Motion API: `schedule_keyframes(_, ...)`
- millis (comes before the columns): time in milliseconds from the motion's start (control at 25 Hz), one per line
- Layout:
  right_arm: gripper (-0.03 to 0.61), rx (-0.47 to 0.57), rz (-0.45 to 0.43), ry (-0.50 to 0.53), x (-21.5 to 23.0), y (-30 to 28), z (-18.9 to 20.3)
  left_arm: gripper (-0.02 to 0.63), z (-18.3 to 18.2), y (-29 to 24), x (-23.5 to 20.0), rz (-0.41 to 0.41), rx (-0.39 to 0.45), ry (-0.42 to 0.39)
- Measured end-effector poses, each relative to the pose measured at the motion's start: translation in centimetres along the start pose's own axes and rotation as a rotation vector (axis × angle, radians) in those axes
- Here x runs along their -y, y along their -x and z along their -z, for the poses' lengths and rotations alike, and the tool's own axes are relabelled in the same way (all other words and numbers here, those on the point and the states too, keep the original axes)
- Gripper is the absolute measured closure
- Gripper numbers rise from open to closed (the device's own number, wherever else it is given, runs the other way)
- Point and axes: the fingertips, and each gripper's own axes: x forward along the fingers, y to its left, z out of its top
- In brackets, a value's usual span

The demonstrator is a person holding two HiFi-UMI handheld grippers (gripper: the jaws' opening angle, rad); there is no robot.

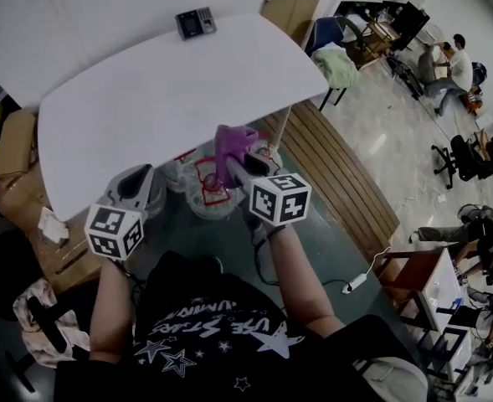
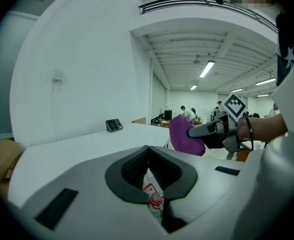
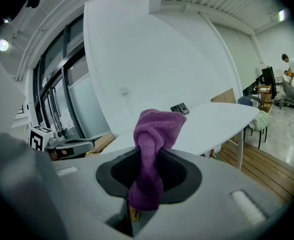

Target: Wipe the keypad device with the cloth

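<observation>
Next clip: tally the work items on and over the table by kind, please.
claws: 2 (left claw, right claw)
cloth: 1
keypad device: 1
table: 1
total: 5

Keypad device (image 1: 196,23) sits at the table's (image 1: 146,99) far edge, well apart from both grippers. Left gripper (image 1: 136,184) and right gripper (image 1: 232,167) hang side by side at the near edge. Bags (image 1: 197,193) lie on the floor below them. Cloth (image 1: 233,143) sticks up from between the right gripper's jaws. Boxes (image 1: 16,162) lie left of the table, and a chair (image 1: 330,40) stands to its right.
</observation>
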Motion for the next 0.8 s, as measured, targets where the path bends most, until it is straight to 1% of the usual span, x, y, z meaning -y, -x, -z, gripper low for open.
schedule_keyframes(160, 0.483, -0.004, -0.009, -0.001, 0.6, -0.8, -0.5, 0.607, -0.4, -0.7, -0.7, -0.014, 0.001, 0.003)
schedule_keyframes(360, 0.483, -0.007, 0.006, -0.002, 1.8, -2.3, -1.2, 0.607, -0.7, -2.3, -2.1, -0.011, 0.006, 0.011)
schedule_keyframes(560, 0.483, -0.009, 0.038, -0.003, 3.9, -4.3, -2.3, 0.607, -1.2, -5.7, -4.0, 0.012, 0.014, 0.024)
schedule_keyframes(800, 0.483, -0.011, 0.079, -0.003, 6.6, -8.1, -4.9, 0.607, -2.9, -10.3, -7.5, 0.041, 0.030, 0.036)
